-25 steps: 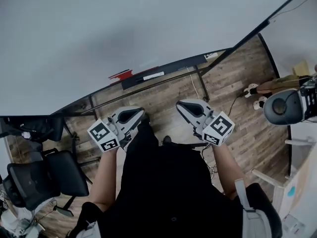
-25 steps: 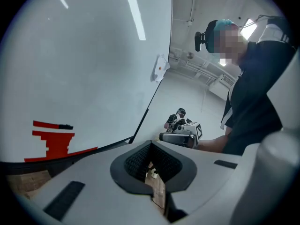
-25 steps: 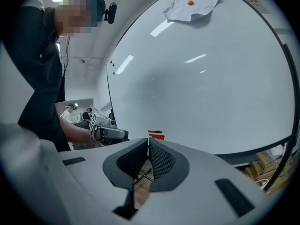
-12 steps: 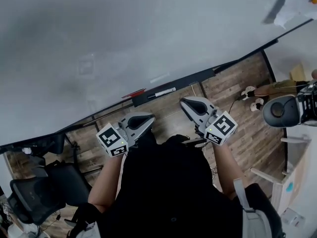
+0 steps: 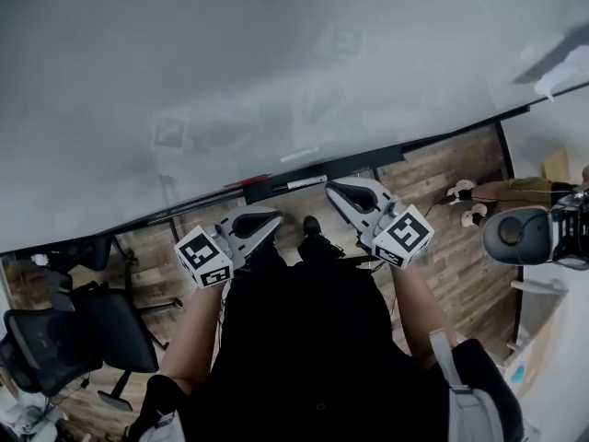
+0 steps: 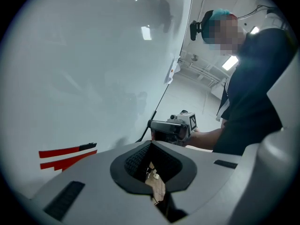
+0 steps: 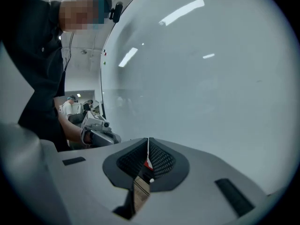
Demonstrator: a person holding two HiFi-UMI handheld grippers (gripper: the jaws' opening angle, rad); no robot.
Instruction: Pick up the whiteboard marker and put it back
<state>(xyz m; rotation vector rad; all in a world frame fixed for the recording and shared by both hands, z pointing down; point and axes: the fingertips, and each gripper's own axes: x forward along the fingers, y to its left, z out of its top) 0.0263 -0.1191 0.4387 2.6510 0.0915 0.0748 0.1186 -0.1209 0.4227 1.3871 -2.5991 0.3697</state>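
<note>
Marker (image 5: 306,182) on tray (image 5: 354,165) nr red item (image 5: 247,181); office chair (image 5: 97,325) far L.

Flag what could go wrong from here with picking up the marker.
1. The right hand-held gripper has its jaws together: unless they open, it may just push the marker along the tray.
2. The marker lies right under the whiteboard, so a jaw could scrape it.
3. The red object nearby could get knocked off.
</note>
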